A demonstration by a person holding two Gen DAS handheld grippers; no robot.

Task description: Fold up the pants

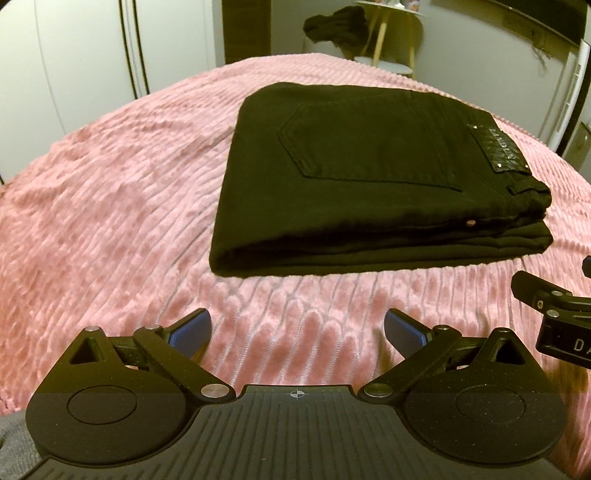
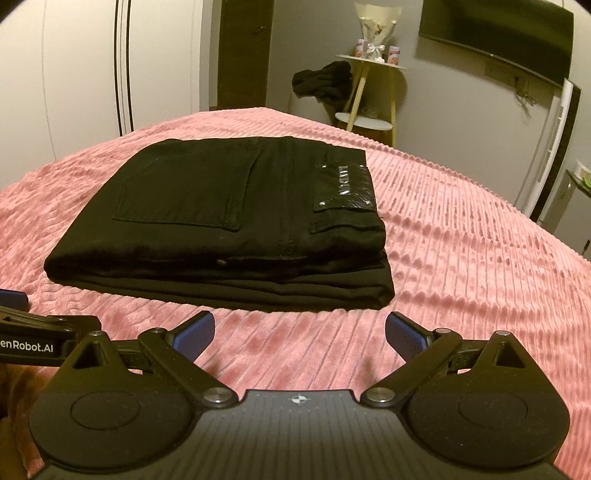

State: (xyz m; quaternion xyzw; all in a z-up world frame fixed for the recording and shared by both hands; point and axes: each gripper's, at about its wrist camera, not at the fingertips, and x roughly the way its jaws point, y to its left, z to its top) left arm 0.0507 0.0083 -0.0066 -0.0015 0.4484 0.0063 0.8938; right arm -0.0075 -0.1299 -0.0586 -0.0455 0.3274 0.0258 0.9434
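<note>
Black pants [image 1: 369, 177] lie folded into a flat rectangular stack on the pink ribbed bedspread [image 1: 110, 221], back pocket and leather waistband patch facing up. They also show in the right wrist view [image 2: 229, 229]. My left gripper [image 1: 297, 328] is open and empty, just in front of the stack's near edge. My right gripper [image 2: 299, 332] is open and empty, also short of the near edge. Part of the right gripper shows at the right edge of the left wrist view [image 1: 554, 306]; part of the left gripper shows at the left edge of the right wrist view [image 2: 29, 332].
A dark garment [image 2: 325, 85] hangs off a small round side table [image 2: 369, 92] beyond the bed's far edge. White wardrobe doors [image 2: 74, 74] stand at the left. A dark screen [image 2: 498, 33] hangs on the far right wall.
</note>
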